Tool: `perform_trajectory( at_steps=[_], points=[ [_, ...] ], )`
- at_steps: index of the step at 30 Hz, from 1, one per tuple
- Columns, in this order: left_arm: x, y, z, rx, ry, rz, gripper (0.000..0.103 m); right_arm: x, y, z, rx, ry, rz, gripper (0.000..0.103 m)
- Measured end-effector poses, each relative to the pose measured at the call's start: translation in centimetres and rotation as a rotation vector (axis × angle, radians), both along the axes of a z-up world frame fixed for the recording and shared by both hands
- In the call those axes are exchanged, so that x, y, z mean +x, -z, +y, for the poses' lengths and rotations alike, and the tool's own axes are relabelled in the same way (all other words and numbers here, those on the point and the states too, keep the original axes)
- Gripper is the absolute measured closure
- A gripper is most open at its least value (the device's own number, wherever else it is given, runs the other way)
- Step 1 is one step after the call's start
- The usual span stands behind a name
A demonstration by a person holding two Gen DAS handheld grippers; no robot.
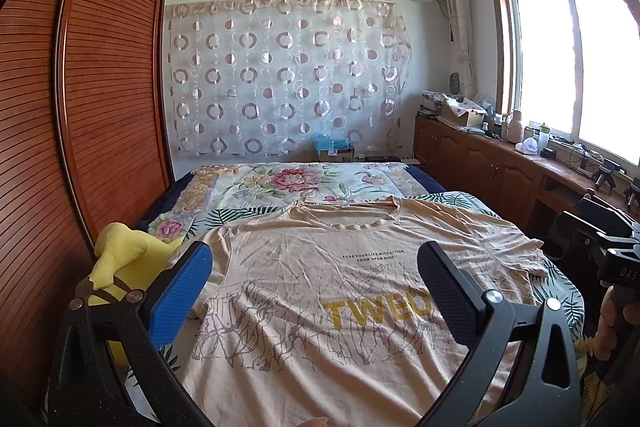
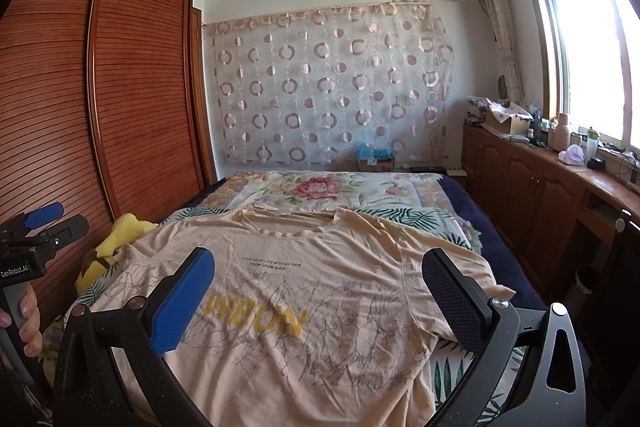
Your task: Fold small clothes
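A beige T-shirt [image 1: 320, 291] [image 2: 304, 291] with yellow lettering and a grey line print lies spread flat, front up, on the bed, its neckline at the far end. My left gripper [image 1: 314, 267] hovers open over the shirt's left half with nothing between its blue and black pads. Over the shirt's right half, my right gripper [image 2: 320, 275] is likewise open and holds nothing. Each gripper shows at the edge of the other's view, held by a hand [image 2: 28, 323] [image 1: 612, 323].
The bed [image 1: 296, 183] carries a floral and leaf-print cover. A yellow plush toy [image 1: 120, 259] [image 2: 116, 239] lies at the shirt's left edge beside the slatted wooden wardrobe [image 1: 80, 107]. Wooden cabinets [image 2: 540, 187] with clutter run under the window on the right.
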State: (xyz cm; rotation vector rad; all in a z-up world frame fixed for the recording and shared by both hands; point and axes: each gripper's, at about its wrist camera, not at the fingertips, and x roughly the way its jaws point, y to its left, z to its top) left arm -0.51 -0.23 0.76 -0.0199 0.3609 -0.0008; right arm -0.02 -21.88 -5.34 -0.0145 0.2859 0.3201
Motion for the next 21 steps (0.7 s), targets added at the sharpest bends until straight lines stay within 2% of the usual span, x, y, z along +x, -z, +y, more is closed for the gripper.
perform_trajectory(
  at_steps=[21],
  points=[
    [-0.03,0.01,-0.02,0.001,0.001,-0.003,0.0,-0.14,-0.05,0.02,0.0,-0.001,-0.004,0.0]
  ],
)
